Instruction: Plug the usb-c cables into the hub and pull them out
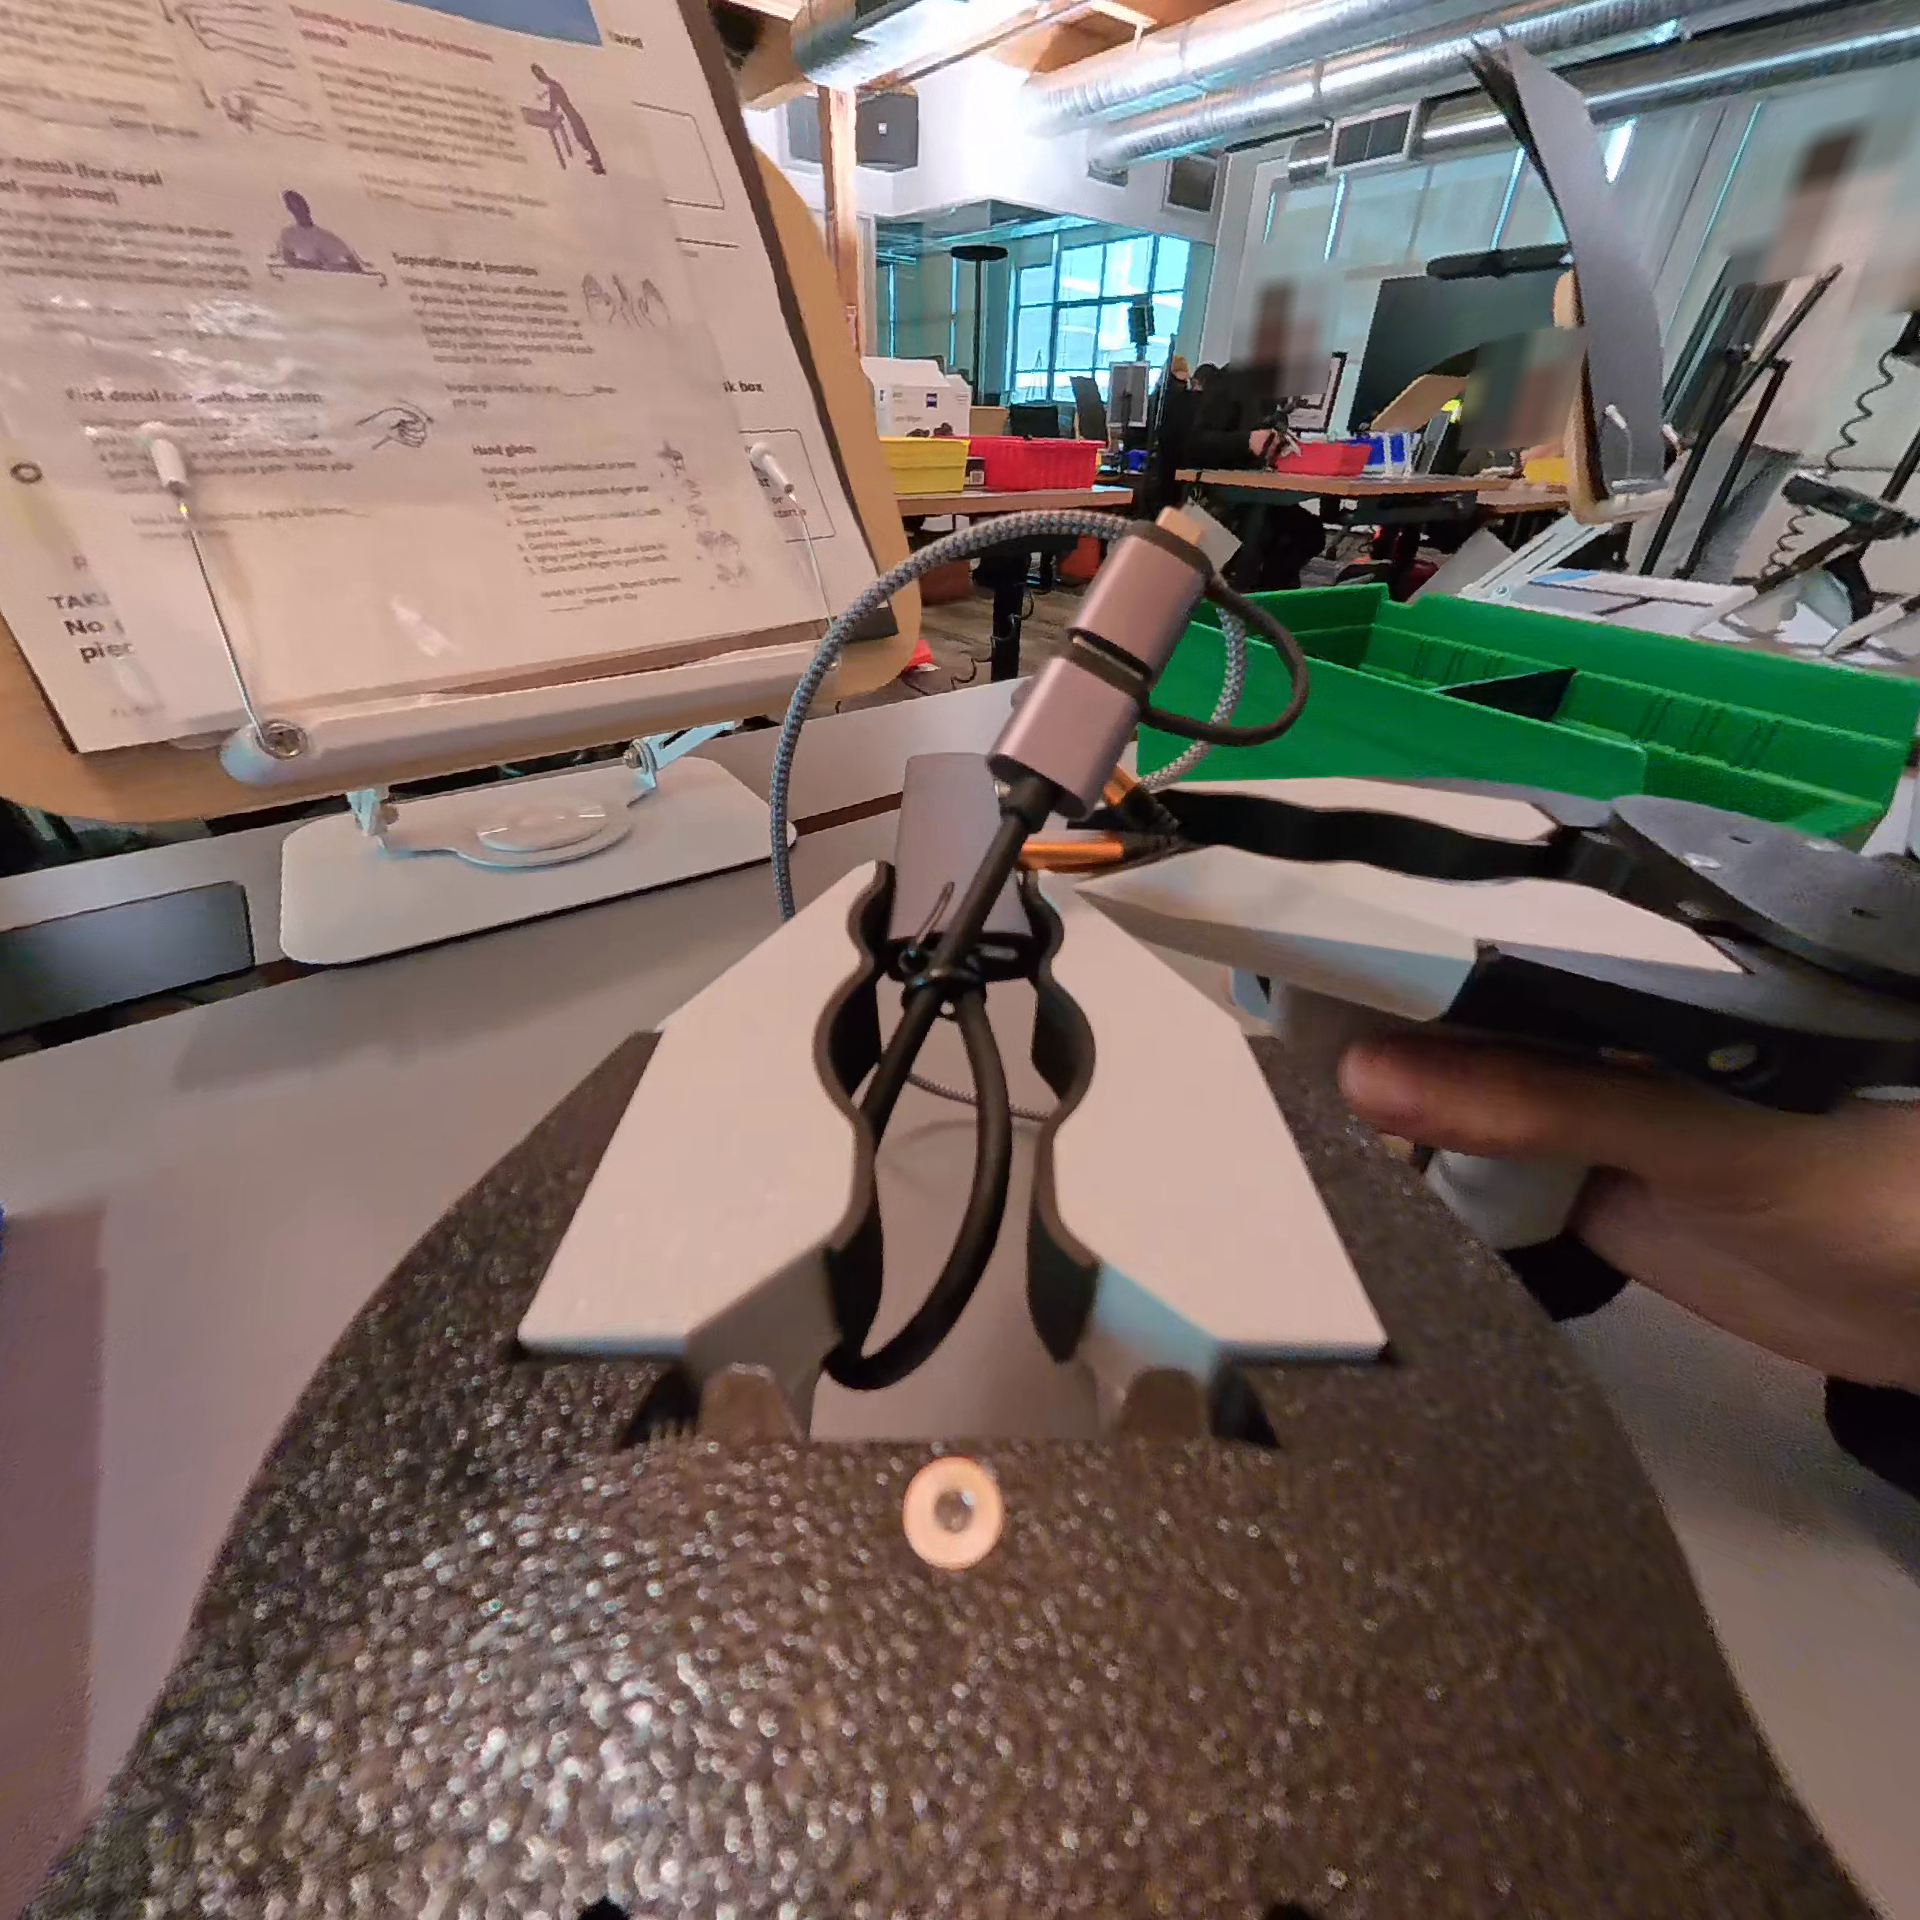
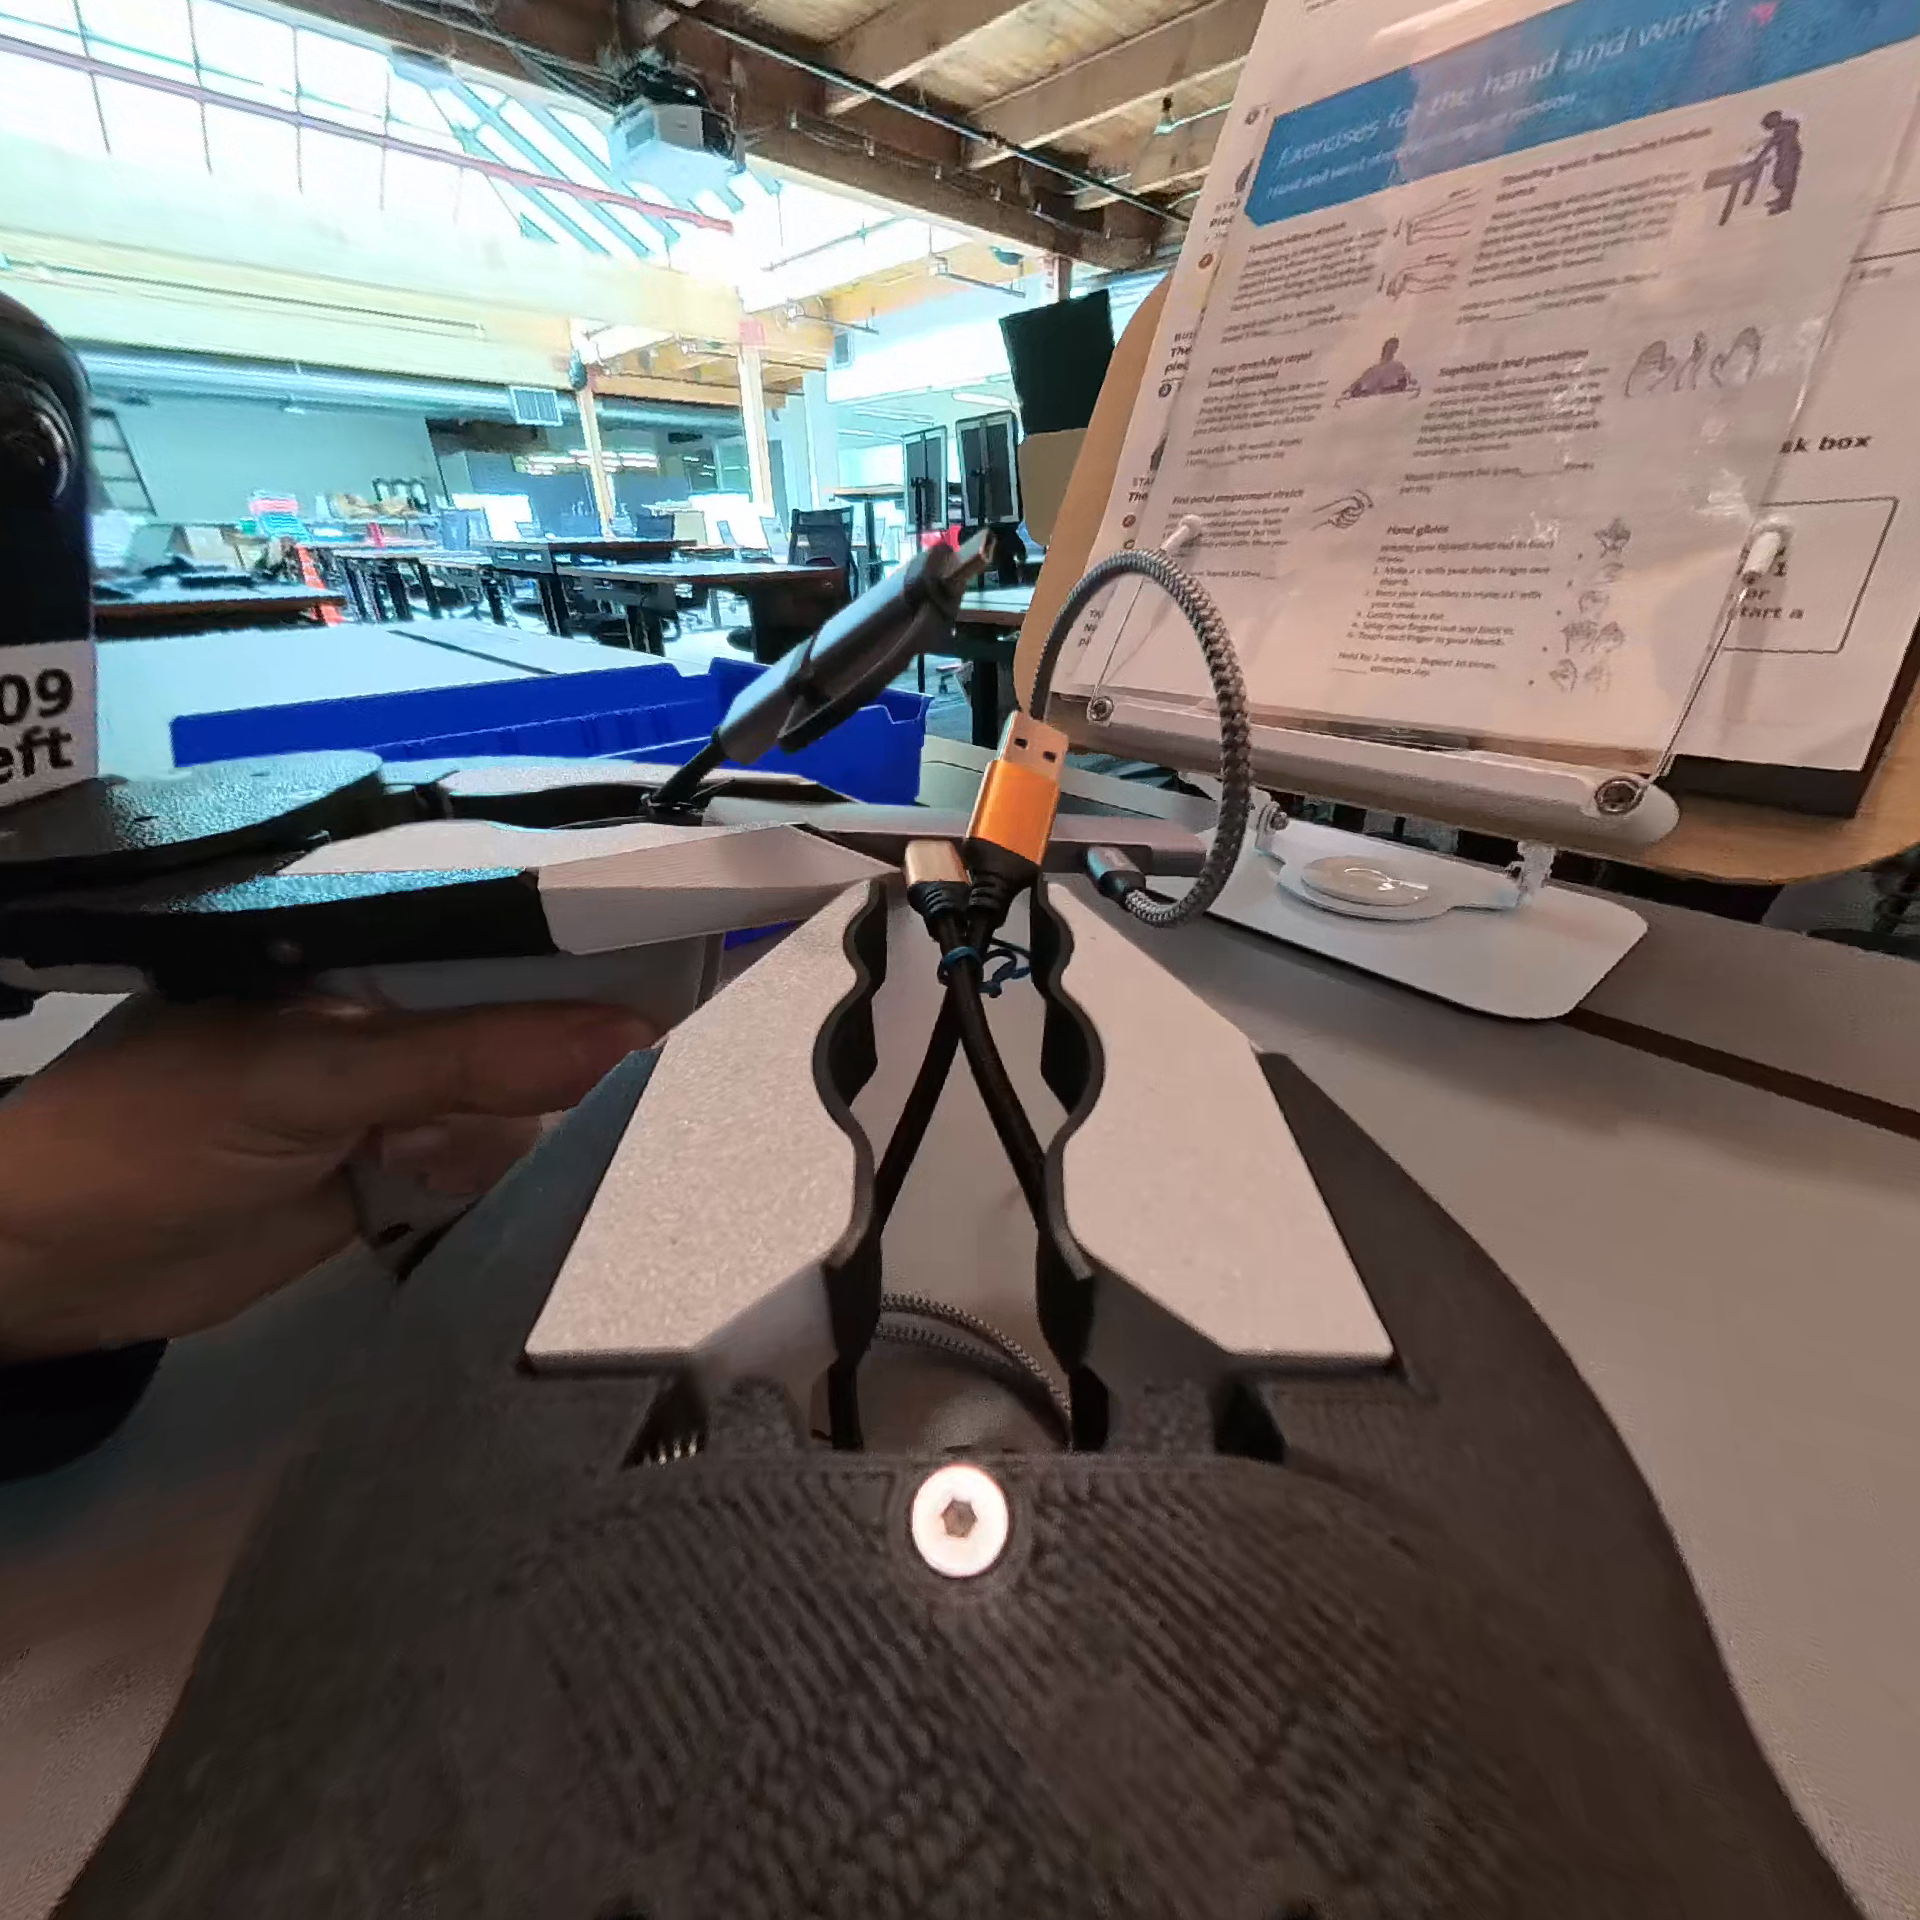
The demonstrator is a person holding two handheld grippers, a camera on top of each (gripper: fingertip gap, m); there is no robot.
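both tools up off the table (image 1: 312, 1091), meeting in mid-air in front of the document stand (image 1: 416, 416).

left gripper (image 1: 956, 925): tongs narrow, clamped on the grey hub (image 1: 961, 831) at the tips. hub's own black lead loops back between the fingers; its grey double-ended plug (image 1: 1101, 675) sticks up and away, unused.

right gripper (image 2: 961, 894): tongs narrow, pinching a black cable (image 2: 971, 997) just behind its two heads, an orange usb plug (image 2: 1013, 800) pointing up and a smaller copper plug (image 2: 935, 868) beside it. it comes in across the left tool, tips just beside the hub.

a braided grey cable (image 2: 1195, 727) arcs up near the stand; looks already seated in the hub, cannot confirm.

step, as i judge: lining up the copper plug with a hub port. whether it is seated yet, cannot tell; the port is hidden.

next wants: hub held rigid, plug squared to the slot, straight push, no twist. spare orange head may snag.
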